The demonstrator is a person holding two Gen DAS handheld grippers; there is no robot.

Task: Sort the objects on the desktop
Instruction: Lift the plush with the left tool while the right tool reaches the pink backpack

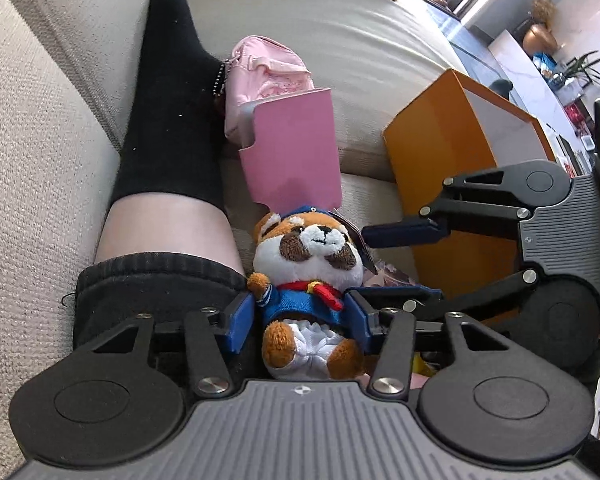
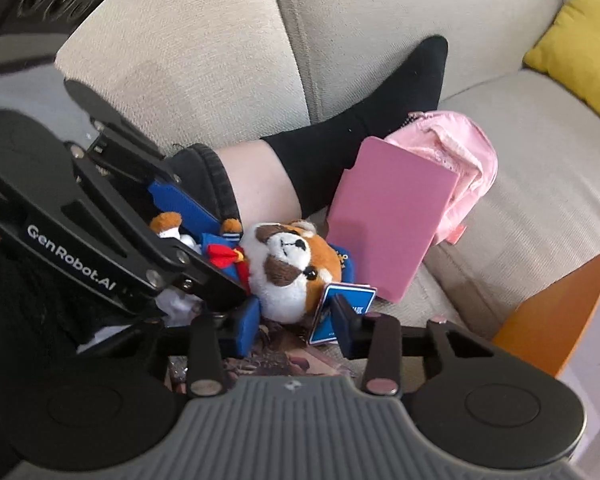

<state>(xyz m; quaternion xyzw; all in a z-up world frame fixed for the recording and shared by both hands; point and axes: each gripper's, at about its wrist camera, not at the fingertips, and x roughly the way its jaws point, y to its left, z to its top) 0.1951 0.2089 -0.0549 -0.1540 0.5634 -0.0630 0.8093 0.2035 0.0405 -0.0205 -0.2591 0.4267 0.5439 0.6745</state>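
Note:
A plush toy [image 1: 312, 252], an orange-and-white animal in a blue jacket with a red scarf, lies on a beige sofa [image 1: 340, 32]. My left gripper [image 1: 300, 312] is shut on its body, blue pads pressing both sides of the jacket. From the right, my right gripper [image 1: 360, 264] brackets the side of its head. In the right wrist view the plush toy [image 2: 288, 272] has its head at the tips of my right gripper [image 2: 296, 316]. One pad touches the white cheek, the other the blue tag [image 2: 350, 300]. The left gripper [image 2: 204, 240] clamps the body at left.
A person's leg in a black sock [image 1: 168, 120] lies beside the toy. A pink flat case [image 1: 292, 148] leans on a pink pouch [image 1: 268, 68] behind it. An open orange box [image 1: 448, 184] stands to the right. A yellow cushion [image 2: 580, 52] sits farther along the sofa.

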